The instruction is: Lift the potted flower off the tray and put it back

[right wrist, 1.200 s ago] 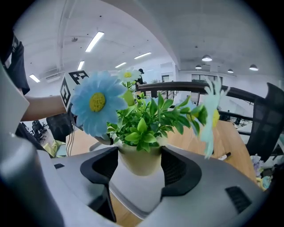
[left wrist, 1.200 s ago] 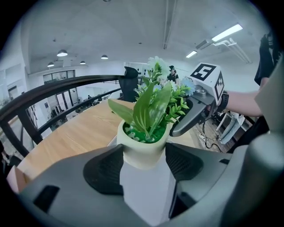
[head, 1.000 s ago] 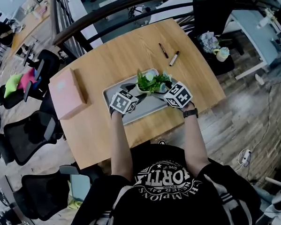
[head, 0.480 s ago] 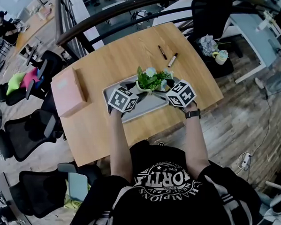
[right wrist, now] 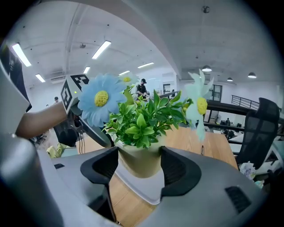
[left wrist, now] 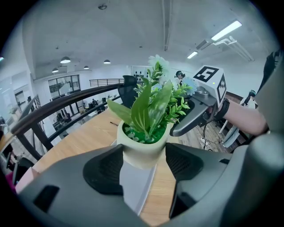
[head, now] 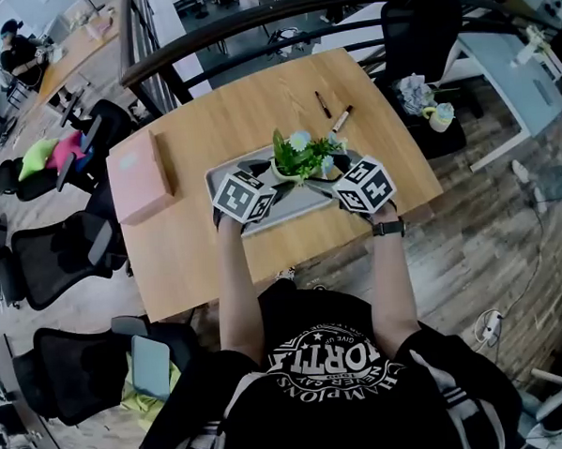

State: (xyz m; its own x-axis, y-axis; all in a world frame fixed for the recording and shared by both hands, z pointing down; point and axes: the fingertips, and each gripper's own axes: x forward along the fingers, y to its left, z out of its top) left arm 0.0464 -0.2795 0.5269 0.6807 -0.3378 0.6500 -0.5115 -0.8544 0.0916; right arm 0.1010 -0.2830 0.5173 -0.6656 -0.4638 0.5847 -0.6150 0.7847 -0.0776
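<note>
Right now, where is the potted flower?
In the head view the potted flower is mid-table, gripped between the left tongs and the right tongs over the grey tray, two pens just beyond.

Upright potted flower point(head: 303, 159) above grey tray point(head: 300, 202)

A wooden worktop point(head: 192, 139) is standing on a plank floor point(head: 478, 227), sitting slantwise in the head view. A grey rectangular tray point(head: 299, 201) is lying flat on it, close to the edge nearest the person and roughly midway along. A pink box point(head: 139, 176) is resting flat well to the tray's left, near the worktop's left end. Beyond the tray, a thin dark pen point(head: 324, 104) and a light-barrelled marker point(head: 341, 119) are lying near each other, apart from the tray.
</note>
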